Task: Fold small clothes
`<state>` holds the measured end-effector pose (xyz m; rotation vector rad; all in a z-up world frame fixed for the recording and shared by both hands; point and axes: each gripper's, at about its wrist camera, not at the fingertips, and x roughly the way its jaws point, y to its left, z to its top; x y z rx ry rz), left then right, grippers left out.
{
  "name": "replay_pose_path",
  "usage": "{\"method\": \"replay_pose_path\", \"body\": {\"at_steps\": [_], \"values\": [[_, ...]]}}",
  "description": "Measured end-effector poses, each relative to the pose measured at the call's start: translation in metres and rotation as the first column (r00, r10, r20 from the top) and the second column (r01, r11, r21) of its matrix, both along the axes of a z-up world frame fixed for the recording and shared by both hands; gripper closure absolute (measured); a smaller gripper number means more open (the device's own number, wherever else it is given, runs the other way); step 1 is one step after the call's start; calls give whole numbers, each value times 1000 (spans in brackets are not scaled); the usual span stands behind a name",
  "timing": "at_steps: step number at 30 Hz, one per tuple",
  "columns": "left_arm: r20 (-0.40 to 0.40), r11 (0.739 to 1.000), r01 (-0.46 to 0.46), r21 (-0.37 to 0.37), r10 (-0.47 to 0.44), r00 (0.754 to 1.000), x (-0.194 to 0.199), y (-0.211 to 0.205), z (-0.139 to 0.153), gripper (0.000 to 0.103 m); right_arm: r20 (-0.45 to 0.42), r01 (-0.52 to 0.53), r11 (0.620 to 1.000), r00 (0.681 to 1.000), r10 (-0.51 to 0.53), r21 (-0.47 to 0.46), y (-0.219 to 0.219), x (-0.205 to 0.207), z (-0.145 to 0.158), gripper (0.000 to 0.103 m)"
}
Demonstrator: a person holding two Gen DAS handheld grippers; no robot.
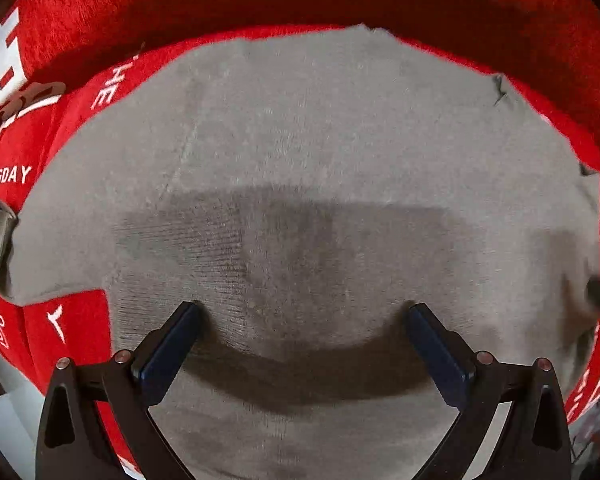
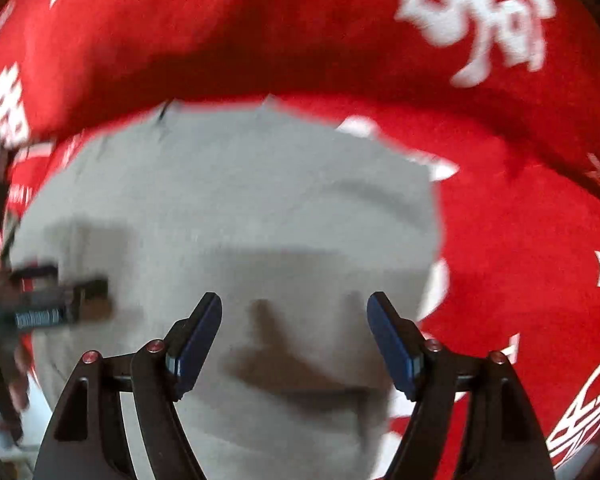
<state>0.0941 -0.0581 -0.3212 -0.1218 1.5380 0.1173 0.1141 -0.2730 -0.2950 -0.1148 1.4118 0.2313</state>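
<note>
**Grey garment: setting up the next fold**

The grey garment [image 1: 300, 152] lies spread flat on a red cloth [image 1: 100, 8] printed with white lettering. Whether a table lies beneath that cloth cannot be told. Both grippers point down at the fabric, and neither holds anything.

Left gripper [image 1: 302, 308]: jaws wide open, pads hovering close over the middle of the garment, with nothing between them. Right gripper [image 2: 294, 300]: jaws likewise standing open over the fabric and gripping nothing.

Procedure, as judged from this layout:
1. Shift each gripper outward to an edge or corner; the middle offers no fabric to pinch.
2. Close on one layer only, clear of the red cloth.
3. Lift both sides evenly and lay the fold without dragging.

View comparison: the left wrist view is sharp and shows the knit texture, a seam line and the far edge of the garment. The right wrist view is blurred, but it shows the garment's right edge against the red cloth and the left gripper entering from the left side.
</note>
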Motion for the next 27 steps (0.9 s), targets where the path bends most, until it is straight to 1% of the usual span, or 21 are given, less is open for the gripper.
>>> {"method": "replay_pose_path", "body": {"at_steps": [1, 2, 3, 4, 5, 7, 9, 12, 14, 15, 16, 17, 18, 19, 20, 21, 23, 24, 25, 27], "values": [[13, 1000, 3, 2, -3, 1000, -1, 0, 0, 0, -16, 7, 1000, 1000, -7, -16, -2, 7, -7, 25], [19, 1000, 7, 5, -7, 1000, -1, -1, 0, 0, -5, 17, 1000, 1000, -17, -2, -13, 5, -11, 25], [21, 1000, 13, 5, -13, 1000, -1, -2, 1, 0, 26, 18, 999, 999, -19, 33, -19, 3, -10, 25], [25, 1000, 16, 4, -16, 1000, -4, -6, 1, 0, 26, 9, 999, 1000, -10, 35, -22, 3, -10, 25], [28, 1000, 20, 3, -20, 999, -5, -6, 1, 0, 27, -5, 1000, 1000, 4, 24, -23, 1, -9, 25], [33, 1000, 24, 2, -24, 999, -5, -6, 2, 0, 18, -30, 999, 999, 30, -30, -22, -1, -7, 25], [36, 1000, 26, 3, -26, 999, -7, -4, 2, 0, 3, -14, 999, 1000, 14, -53, -20, 4, -2, 25], [36, 1000, 24, 1, -24, 999, -5, -2, 2, 0, 66, 6, 999, 998, -3, -42, -13, 23, 7, 24], [41, 1000, 27, 1, -27, 999, -10, -5, 4, 0, 53, 8, 999, 999, -6, -42, -6, 34, 3, 24], [42, 1000, 29, 2, -29, 999, -7, -7, 3, 0, 35, 8, 999, 999, -6, -47, -4, 42, -5, 24], [44, 1000, 30, 2, -30, 999, -8, -7, 4, 0, -2, 11, 997, 1000, -11, -74, -1, 52, -19, 24], [45, 1000, 30, 2, -30, 999, -8, -7, 4, 0, -7, 17, 996, 1000, -18, -86, -8, 61, -25, 15], [45, 1000, 31, 1, -31, 998, -8, -8, 2, 0, 22, 47, 996, 999, -46, -81, -11, 70, -27, 10], [44, 1000, 32, 0, -32, 999, -8, -8, 1, 0, 15, 79, 993, 997, -78, -82, -15, 76, -29, 4], [42, 1000, 31, -2, -31, 999, -7, -7, 1, 0, -4, 131, 989, 991, -131, -67, -20, 84, -30, 4], [37, 1000, 31, -7, -30, 999, -6, -7, 1, 0, -8, 165, 984, 986, -166, -62, -23, 87, -26, 4], [20, 999, 40, -21, -40, 999, -3, -5, 3, 0, -5, 186, 981, 982, -187, -57, -18, 87, -15, 5], [10, 999, 41, -30, -41, 999, -2, -1, 4, 0, 12, 176, 984, 984, -176, -30, -11, 82, -6, 5], [16, 999, 32, -43, -32, 999, -2, 4, 7, 0, 32, 148, 989, 989, -148, 1, 0, 73, 2, 5], [47, 999, 3, -46, -1, 999, -2, 14, 12, 0, 44, 84, 996, 995, -84, 6, 25, 55, 7, 5]]}}
